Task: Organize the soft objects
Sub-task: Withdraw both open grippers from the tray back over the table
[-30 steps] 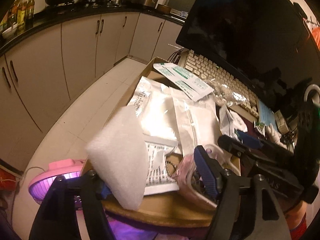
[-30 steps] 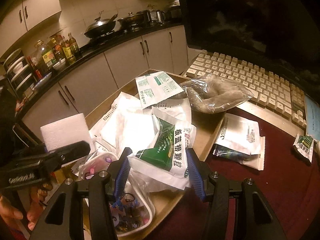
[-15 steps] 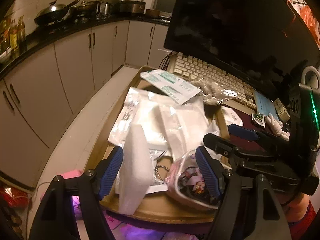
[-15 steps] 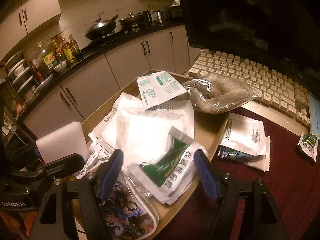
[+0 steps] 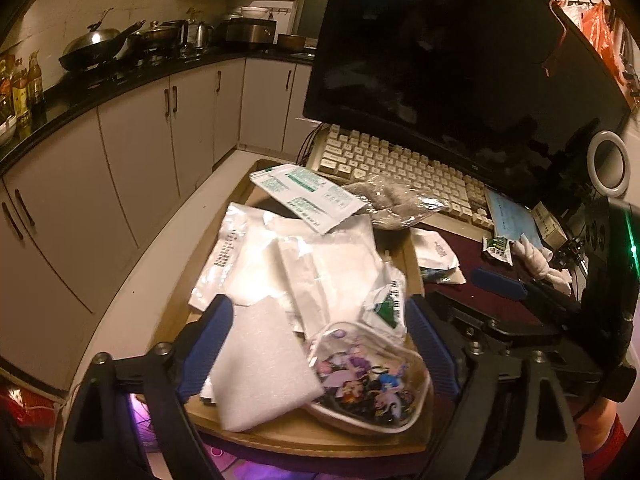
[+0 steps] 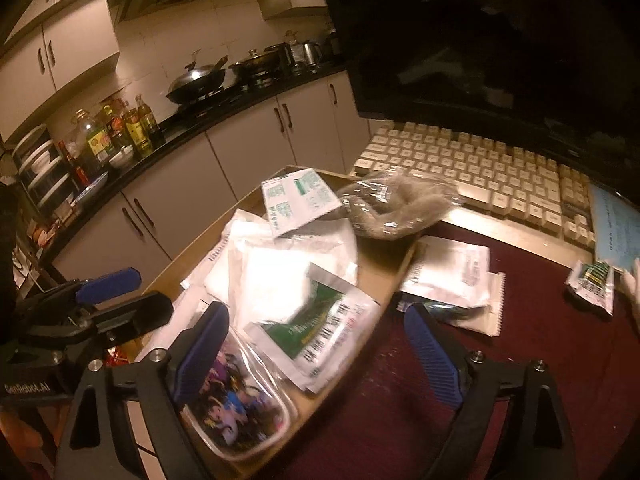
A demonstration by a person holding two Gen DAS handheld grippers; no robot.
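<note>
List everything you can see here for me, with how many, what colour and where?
cardboard tray: one, brown, at the table's corner
white foam block: one, at the tray's near end
clear cartoon pouch: one, beside the foam
green-and-white sachet: one, on the tray's pile
white packets: several, mid-tray
clear bag of grey stuff: one, at the tray's far end
keyboard: one, cream, under the monitor
wok: one, on the stove
left gripper: blue fingers opening, nothing gripped
right gripper: blue fingers opening, nothing gripped
</note>
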